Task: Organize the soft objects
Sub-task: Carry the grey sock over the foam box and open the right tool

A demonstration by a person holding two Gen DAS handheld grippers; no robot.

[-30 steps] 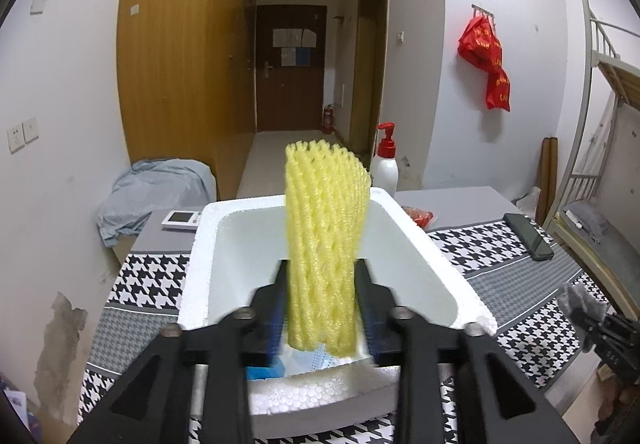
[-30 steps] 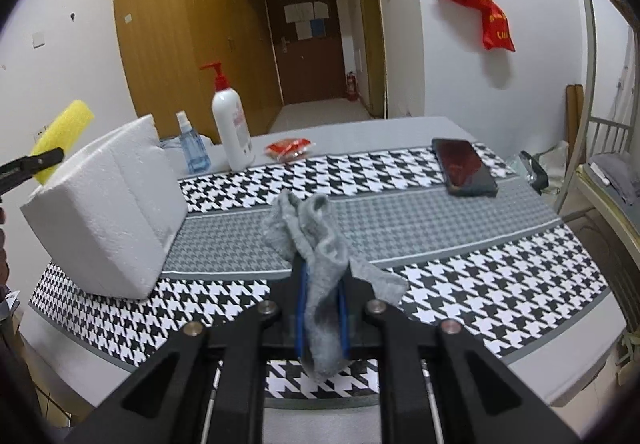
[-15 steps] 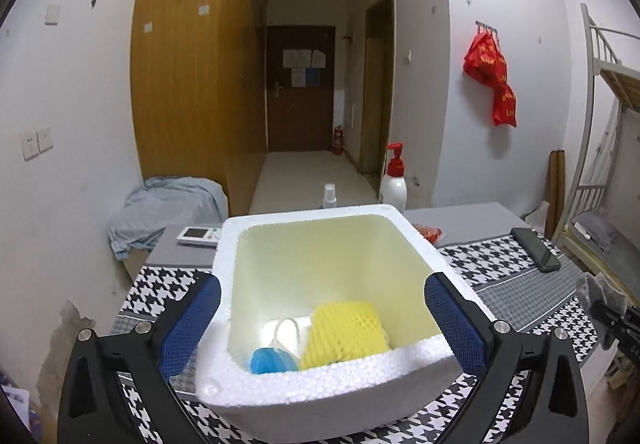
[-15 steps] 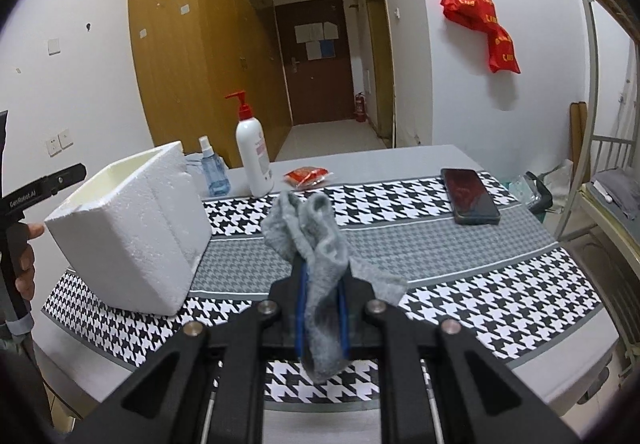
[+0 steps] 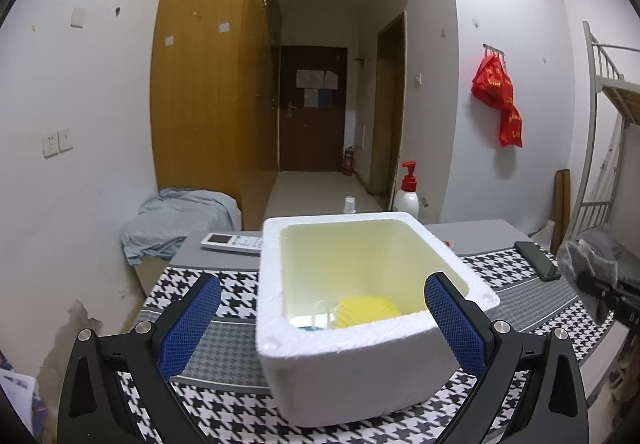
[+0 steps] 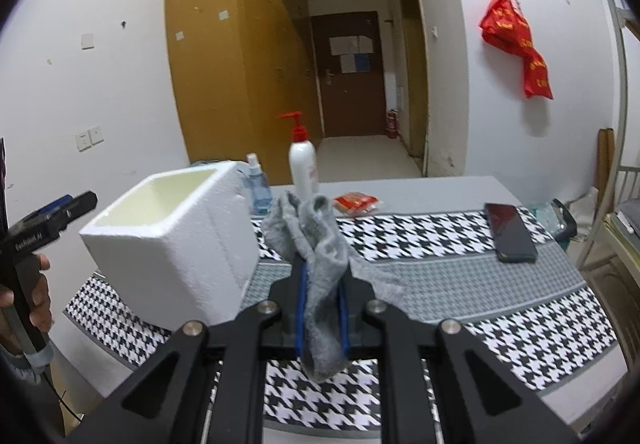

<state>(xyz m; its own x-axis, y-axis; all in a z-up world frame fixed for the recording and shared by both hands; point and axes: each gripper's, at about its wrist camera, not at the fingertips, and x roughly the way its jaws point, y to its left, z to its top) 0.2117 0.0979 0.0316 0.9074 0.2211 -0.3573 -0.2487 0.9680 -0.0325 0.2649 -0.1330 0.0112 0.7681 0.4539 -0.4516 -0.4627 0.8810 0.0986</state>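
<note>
A white foam box [image 5: 360,328] stands on the houndstooth tablecloth. Inside it lies the yellow foam net [image 5: 368,310], with a bit of blue and white beside it. My left gripper [image 5: 320,318] is wide open, its blue pads [image 5: 188,324] on either side of the box's near wall, holding nothing. In the right wrist view my right gripper [image 6: 322,308] is shut on a grey sock [image 6: 316,244], lifted off the table to the right of the foam box [image 6: 172,240]. The left gripper [image 6: 48,224] shows at the left edge with a hand on it.
Behind the box stand a pump bottle [image 6: 303,164] and a small spray bottle [image 6: 256,186]. A red packet [image 6: 356,202] and a black phone [image 6: 510,232] lie on the cloth. A white remote [image 5: 232,242] rests at the back left. A bed frame [image 5: 600,148] is at the right.
The left gripper opened and let the yellow net drop into the box, then drew back. The right gripper rose with the grey sock, still shut on it.
</note>
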